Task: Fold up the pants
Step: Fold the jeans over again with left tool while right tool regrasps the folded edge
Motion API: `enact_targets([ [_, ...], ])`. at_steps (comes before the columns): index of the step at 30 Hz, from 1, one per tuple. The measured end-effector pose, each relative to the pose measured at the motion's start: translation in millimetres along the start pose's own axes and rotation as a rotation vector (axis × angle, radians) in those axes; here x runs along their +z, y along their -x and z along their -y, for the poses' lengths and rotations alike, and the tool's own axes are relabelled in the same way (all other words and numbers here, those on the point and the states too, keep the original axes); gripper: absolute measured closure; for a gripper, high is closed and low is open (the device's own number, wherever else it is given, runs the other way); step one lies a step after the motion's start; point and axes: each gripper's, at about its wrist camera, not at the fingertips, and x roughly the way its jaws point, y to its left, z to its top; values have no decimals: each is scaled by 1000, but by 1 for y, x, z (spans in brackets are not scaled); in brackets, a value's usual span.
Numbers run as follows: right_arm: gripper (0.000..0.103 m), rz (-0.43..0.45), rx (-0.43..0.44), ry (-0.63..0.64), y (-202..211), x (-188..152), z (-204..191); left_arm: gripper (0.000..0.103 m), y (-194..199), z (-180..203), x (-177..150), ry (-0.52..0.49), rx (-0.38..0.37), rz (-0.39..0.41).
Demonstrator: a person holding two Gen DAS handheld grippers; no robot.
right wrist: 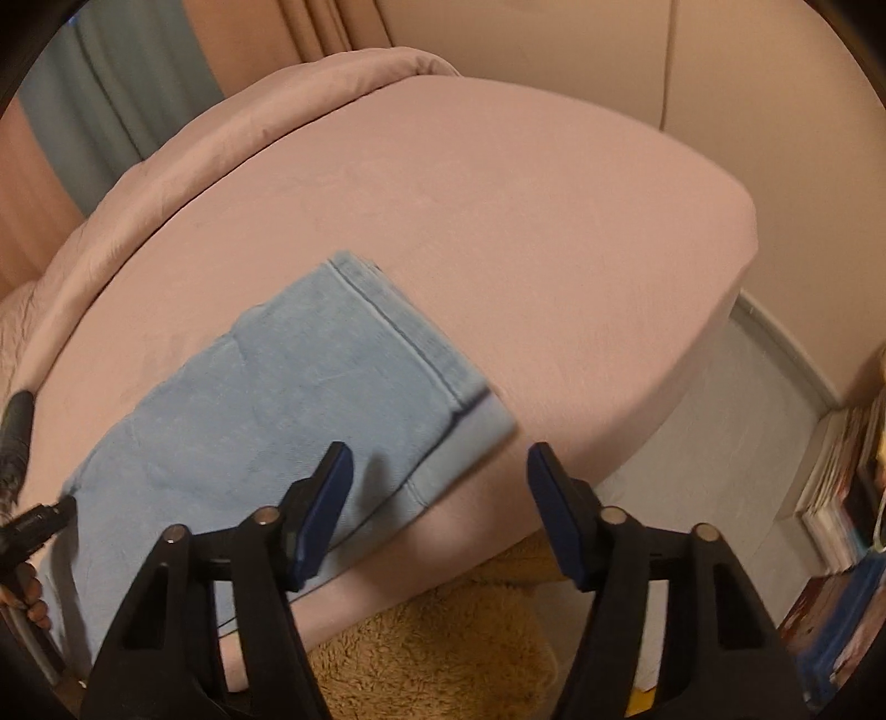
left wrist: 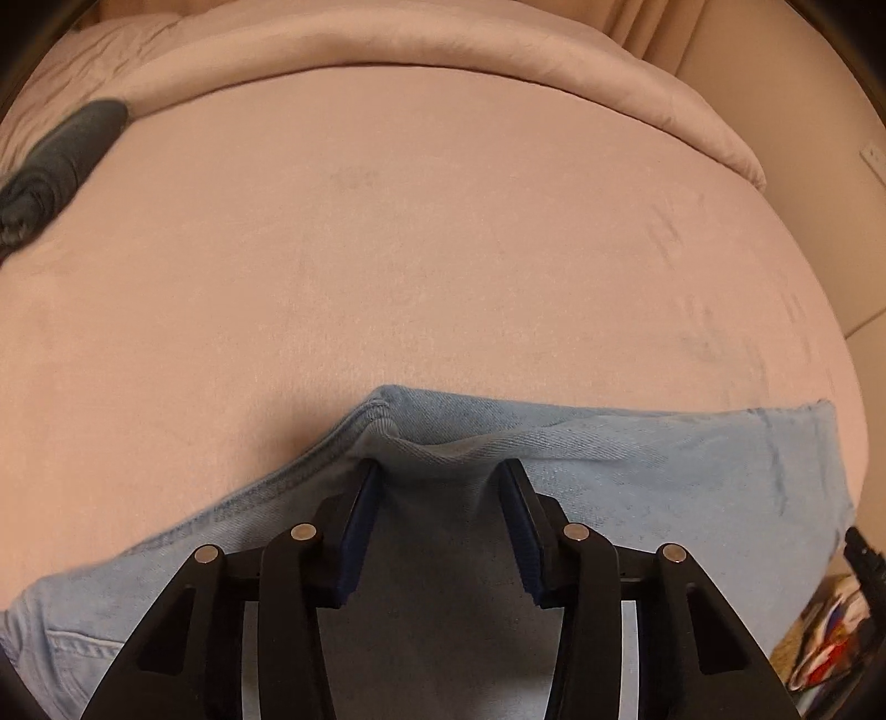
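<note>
Left wrist view: looks steeply down on light-blue denim pants [left wrist: 664, 487], laid folded and flat across the near part of a dusty-pink sheeted bed [left wrist: 443, 249]. Shows the left gripper [left wrist: 440, 471] about half closed, both blue pads pressed against a raised ridge of denim gathered between them, right at the far folded edge of the pants beside a stitched seam. Pinching that fold, then, not spread free. Farther back, shows a rolled pink quilt [left wrist: 387, 44] along the far side of the bed, and a dark grey crumpled garment [left wrist: 61, 160] lying at the left, well apart from the denim.

Right wrist view: shows the same pants [right wrist: 304, 387] as a long folded strip running from lower left to a hemmed end near the middle of the bed [right wrist: 498, 221], with 1 corner of the hem close to the mattress edge. Finds the right gripper [right wrist: 440, 451] spread wide, with nothing between its pads; left finger over the denim near the hem, right finger over bare sheet at the bed's edge. Cannot tell whether either fingertip touches the cloth. At the left rim, catches a black part of the left gripper [right wrist: 39, 520] down on the pants, with fingers of the person's hand [right wrist: 27, 598] below it. Below the bed edge, shows a tan fluffy rug [right wrist: 443, 653]; at the right, a stack of books [right wrist: 830, 498] on the floor.
</note>
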Motion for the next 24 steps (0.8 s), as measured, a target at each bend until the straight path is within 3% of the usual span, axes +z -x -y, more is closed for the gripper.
enact_targets([
  [5, 49, 31, 33, -70, -9, 12, 5, 58, 1, 0, -3, -38, 19, 8],
  [7, 74, 37, 32, -67, -14, 17, 2, 58, 1, -2, 0, -28, 6, 1],
  [9, 88, 32, -12, -53, -22, 22, -2, 58, 1, -6, 1, -18, -6, -2],
  [14, 92, 100, -68, -9, -6, 18, -14, 57, 0, -6, 2, -16, -13, -6],
  [20, 93, 109, -140, 22, 8, 17, -18, 58, -2, -1, 5, -30, -7, -10],
  [24, 93, 70, -158, 3, -9, 19, -11, 58, -1, -5, 7, -35, -11, -15],
])
